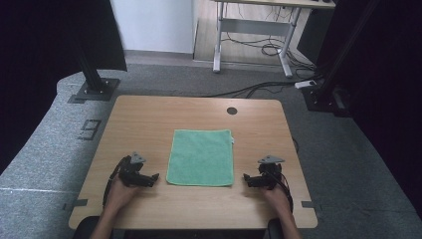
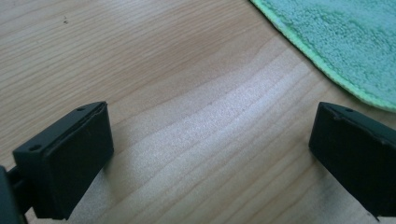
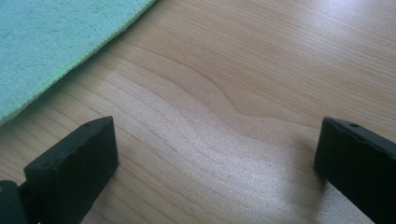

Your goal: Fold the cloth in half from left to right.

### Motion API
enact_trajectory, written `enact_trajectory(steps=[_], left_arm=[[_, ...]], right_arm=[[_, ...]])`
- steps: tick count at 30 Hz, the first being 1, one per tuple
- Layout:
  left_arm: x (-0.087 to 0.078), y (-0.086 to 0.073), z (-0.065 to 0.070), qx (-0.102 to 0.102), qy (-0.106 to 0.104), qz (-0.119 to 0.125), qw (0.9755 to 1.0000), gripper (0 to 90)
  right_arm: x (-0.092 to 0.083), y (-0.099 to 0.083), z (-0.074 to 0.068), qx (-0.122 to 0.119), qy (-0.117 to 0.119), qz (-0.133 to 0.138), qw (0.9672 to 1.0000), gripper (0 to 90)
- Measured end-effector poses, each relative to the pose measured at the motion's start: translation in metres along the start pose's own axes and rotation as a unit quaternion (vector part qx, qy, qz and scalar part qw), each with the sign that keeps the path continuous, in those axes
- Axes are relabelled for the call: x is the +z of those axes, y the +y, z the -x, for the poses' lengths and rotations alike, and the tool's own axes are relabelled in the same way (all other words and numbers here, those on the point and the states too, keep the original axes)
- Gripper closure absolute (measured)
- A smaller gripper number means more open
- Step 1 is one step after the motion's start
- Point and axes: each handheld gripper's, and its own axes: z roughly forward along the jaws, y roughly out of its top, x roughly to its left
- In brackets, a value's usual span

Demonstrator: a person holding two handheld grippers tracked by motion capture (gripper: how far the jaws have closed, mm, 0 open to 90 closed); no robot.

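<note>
While one green microfibre cloth point(image 1: 200, 157) lies flat and square near the middle of the tabletop point(image 1: 144, 119), closer to its near edge, two grippers rest on the wood beside it, one to each side. The left gripper point(image 1: 155, 178) sits just off the cloth's near-left corner, jaws spread wide with bare wood between them. The right gripper point(image 1: 245, 178) mirrors it by the near-right corner (also spread, holding nothing). One dark round grommet point(image 1: 232, 110) marks the far edge.

Grey carpet floor point(image 1: 348, 164), white wall point(image 1: 154, 25), desk frame point(image 1: 254, 30) behind, cables point(image 1: 259, 89).
</note>
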Motion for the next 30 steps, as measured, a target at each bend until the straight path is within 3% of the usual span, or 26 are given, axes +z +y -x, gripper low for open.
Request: enact_trajectory(steps=[3,16,24,30], left_arm=[[0.002,0.005,0.000,0.002,-0.005,-0.007,1.0000,0.2],[0.007,0.040,0.005,0.019,-0.008,0.024,0.9995,0.5],[0.031,0.069,0.010,0.027,-0.004,0.028,0.9992,0.6],[0.048,0.068,0.013,0.036,0.013,0.009,0.9992,0.6]], right_arm=[[0.000,0.001,-0.001,0.002,-0.001,-0.003,1.0000,0.0],[-0.008,0.015,-0.026,-0.014,0.022,0.001,0.9997,1.9],[-0.014,0.031,-0.043,-0.016,0.044,0.027,0.9986,1.9],[0.000,0.029,-0.055,-0.033,0.046,-0.004,0.9984,2.2]])
